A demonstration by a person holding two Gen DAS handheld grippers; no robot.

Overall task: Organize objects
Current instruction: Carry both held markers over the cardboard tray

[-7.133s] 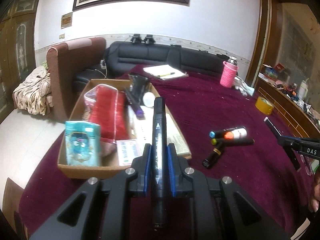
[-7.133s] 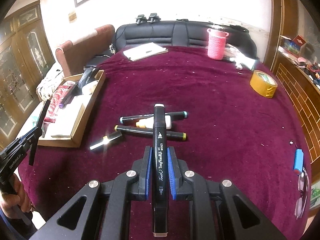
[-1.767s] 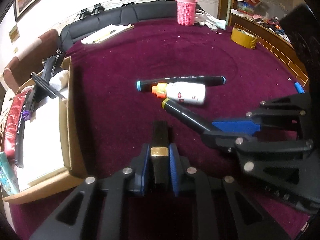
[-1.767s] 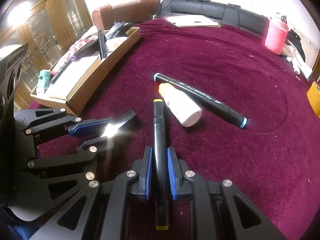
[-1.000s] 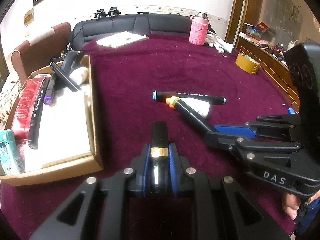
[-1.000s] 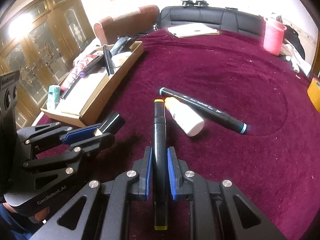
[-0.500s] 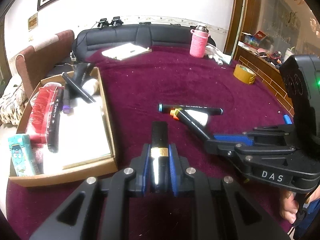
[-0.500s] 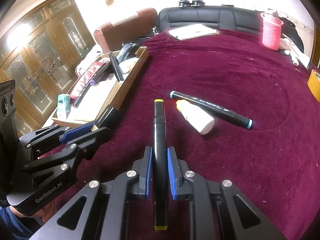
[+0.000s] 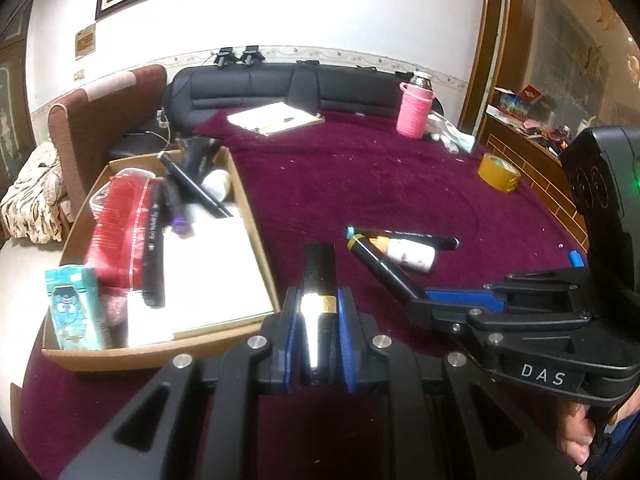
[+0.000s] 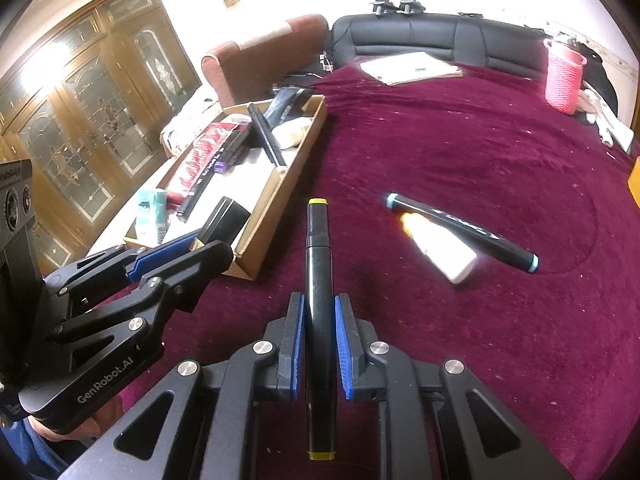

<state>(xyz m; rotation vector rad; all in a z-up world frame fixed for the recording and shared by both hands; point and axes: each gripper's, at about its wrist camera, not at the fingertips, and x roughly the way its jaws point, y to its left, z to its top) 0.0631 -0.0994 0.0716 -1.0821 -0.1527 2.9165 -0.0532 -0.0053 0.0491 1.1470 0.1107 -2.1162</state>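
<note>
Each claw is clamped on one item, the left claw (image 9: 318,322) on a short black gold-banded tube (image 9: 319,276) and the right claw (image 10: 319,330) on a black yellow-capped marker (image 10: 319,264), apparently so both can go into the open cardboard box (image 9: 256,236) together.

The right tongs (image 10: 319,334) clamp a black yellow-capped marker (image 10: 319,272) above the maroon-clothed desk (image 10: 460,152), beside an open cardboard box (image 10: 280,188), the left tongs (image 10: 208,240) gripping a black tube (image 10: 226,216).
</note>
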